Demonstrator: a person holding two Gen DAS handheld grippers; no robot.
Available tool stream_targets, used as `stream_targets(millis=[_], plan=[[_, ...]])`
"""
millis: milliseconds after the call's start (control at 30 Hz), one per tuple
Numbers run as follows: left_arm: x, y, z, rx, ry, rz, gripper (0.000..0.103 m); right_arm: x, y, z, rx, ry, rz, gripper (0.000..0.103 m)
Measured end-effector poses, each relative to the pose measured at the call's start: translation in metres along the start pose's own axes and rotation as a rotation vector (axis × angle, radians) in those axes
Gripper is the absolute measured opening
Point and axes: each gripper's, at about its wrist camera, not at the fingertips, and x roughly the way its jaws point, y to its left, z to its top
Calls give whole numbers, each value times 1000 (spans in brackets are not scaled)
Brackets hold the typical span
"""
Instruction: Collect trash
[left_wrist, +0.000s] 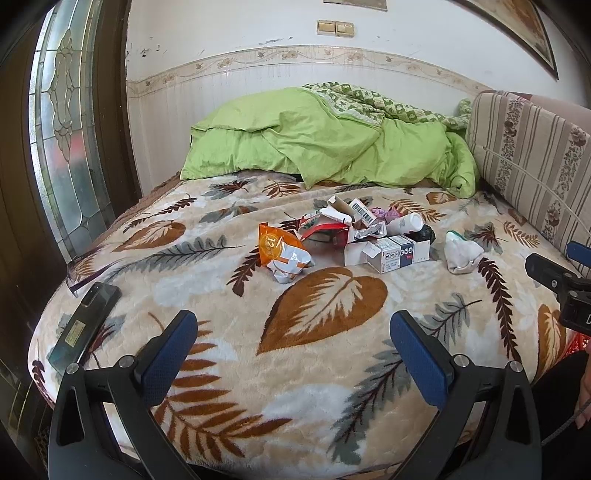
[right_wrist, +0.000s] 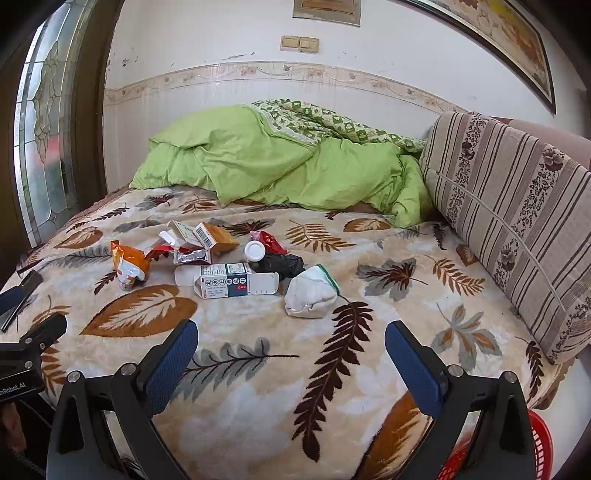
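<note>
A heap of trash lies mid-bed on the leaf-print blanket (left_wrist: 325, 369): an orange snack pouch (left_wrist: 280, 253) (right_wrist: 129, 264), a white and dark carton (left_wrist: 391, 253) (right_wrist: 232, 282), torn boxes with a barcode (left_wrist: 360, 212) (right_wrist: 205, 234), a red wrapper (right_wrist: 267, 240), a white bottle (left_wrist: 406, 223) (right_wrist: 255, 251), a black bag (right_wrist: 284, 266) and a crumpled white wad (left_wrist: 461, 254) (right_wrist: 310, 293). My left gripper (left_wrist: 295, 356) hovers open over the near blanket, well short of the heap. My right gripper (right_wrist: 291, 363) is open too, nearest the white wad. Neither holds anything.
A dark phone (left_wrist: 86, 325) lies at the bed's left front corner. A green duvet (left_wrist: 325, 144) (right_wrist: 280, 166) is piled at the back by the wall. A striped cushion (right_wrist: 517, 221) lines the right side. A red basket (right_wrist: 535, 443) stands below the bed's right edge.
</note>
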Motion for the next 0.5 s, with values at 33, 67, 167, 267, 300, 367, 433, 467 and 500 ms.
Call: stream_targets(millis=[33,67,167,267,300,367,433,467,500], plan=[[0,1,0,2,0,-1,103,1,-1,1,1,3,0,102],[0,0,0,5,1,-2,103,1,-1,1,2,5,-2,102],[0,-1,1,11,2,-2,103,1,-2,0,3,8,-3,102],[1,-3,0,11,2,-1,103,1,-2,0,1,10,-5,102],[1,-3,0,10,3,-1,103,1,-2,0,2,10,-5,102],[1,-3,0,10,2,-3,103,2,-3,0,1,12,-6,102],[1,-2,0,11,3,-3,103,2,-4,0,2,14,-6,102],[1,-2,0,12,2,-3,103,2,-4,0,2,15,-7,102],[1,-3,0,12,2,-3,103,2,-4,0,1,17,-7,102]])
